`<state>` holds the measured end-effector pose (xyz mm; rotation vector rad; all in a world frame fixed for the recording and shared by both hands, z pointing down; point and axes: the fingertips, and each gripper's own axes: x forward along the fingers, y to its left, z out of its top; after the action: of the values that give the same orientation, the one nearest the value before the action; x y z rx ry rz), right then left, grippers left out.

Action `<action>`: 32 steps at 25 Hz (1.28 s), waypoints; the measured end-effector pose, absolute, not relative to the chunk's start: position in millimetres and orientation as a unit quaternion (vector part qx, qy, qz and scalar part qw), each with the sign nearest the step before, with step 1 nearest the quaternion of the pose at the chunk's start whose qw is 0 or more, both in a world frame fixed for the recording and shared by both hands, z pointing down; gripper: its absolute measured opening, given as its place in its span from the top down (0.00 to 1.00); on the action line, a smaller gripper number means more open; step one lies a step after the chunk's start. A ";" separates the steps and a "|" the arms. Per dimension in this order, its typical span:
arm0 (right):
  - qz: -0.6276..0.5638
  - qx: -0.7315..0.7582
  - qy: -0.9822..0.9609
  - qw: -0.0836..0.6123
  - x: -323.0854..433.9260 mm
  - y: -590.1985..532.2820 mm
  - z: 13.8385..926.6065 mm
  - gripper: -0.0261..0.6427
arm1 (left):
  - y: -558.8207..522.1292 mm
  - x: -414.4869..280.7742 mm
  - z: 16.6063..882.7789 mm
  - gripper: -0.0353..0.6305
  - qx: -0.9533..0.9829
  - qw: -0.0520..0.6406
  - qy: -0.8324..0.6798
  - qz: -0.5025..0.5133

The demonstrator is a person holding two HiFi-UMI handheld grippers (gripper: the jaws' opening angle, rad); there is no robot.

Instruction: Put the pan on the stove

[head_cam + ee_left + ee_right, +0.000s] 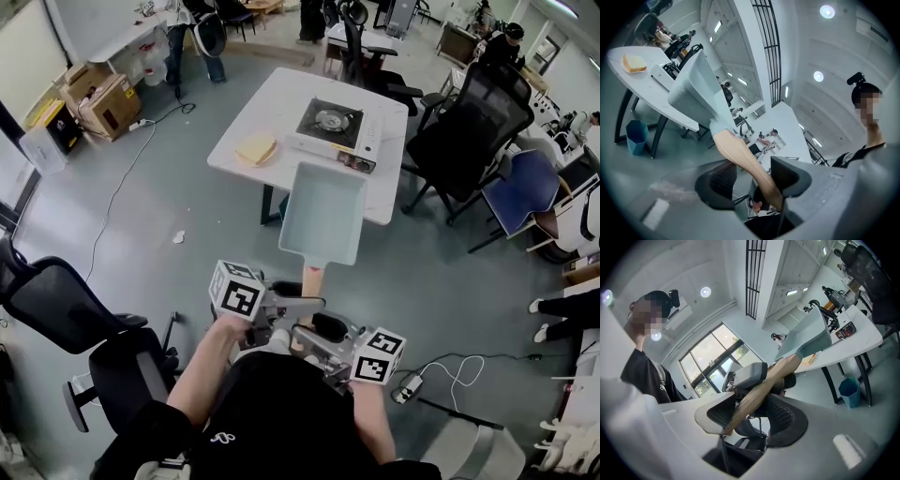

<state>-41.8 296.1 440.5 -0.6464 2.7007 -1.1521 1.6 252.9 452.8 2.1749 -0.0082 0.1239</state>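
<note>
A pale blue rectangular pan (323, 211) hangs in the air in front of the white table (281, 94), its wooden handle (312, 279) pointing back at me. The handle (759, 392) runs between my right gripper's (754, 404) pads, which press on it from both sides. My left gripper (754, 176) also has the handle (740, 157) between its jaws. It lies against one pad, with a gap to the other. In the head view both grippers (305, 305) (319, 335) meet at the handle's end. The portable gas stove (333, 127) sits on the table beyond the pan.
A yellow slice-like thing (256, 148) lies on the table left of the stove. Black office chairs (469, 131) crowd the table's right side, and another chair (66, 309) stands at my left. A blue bin (636, 136) stands under the table. Cardboard boxes (98, 98) sit far left.
</note>
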 end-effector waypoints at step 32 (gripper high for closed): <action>-0.368 -0.252 0.893 0.066 -72.9 237.4 441.6 0.65 | 197.2 -26.5 452.5 0.59 0.887 0.459 0.029 0.054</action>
<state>-72.9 237.4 441.6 -0.7608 2.6927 -1.1096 -26.5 197.2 452.5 2.1838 0.0711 0.1320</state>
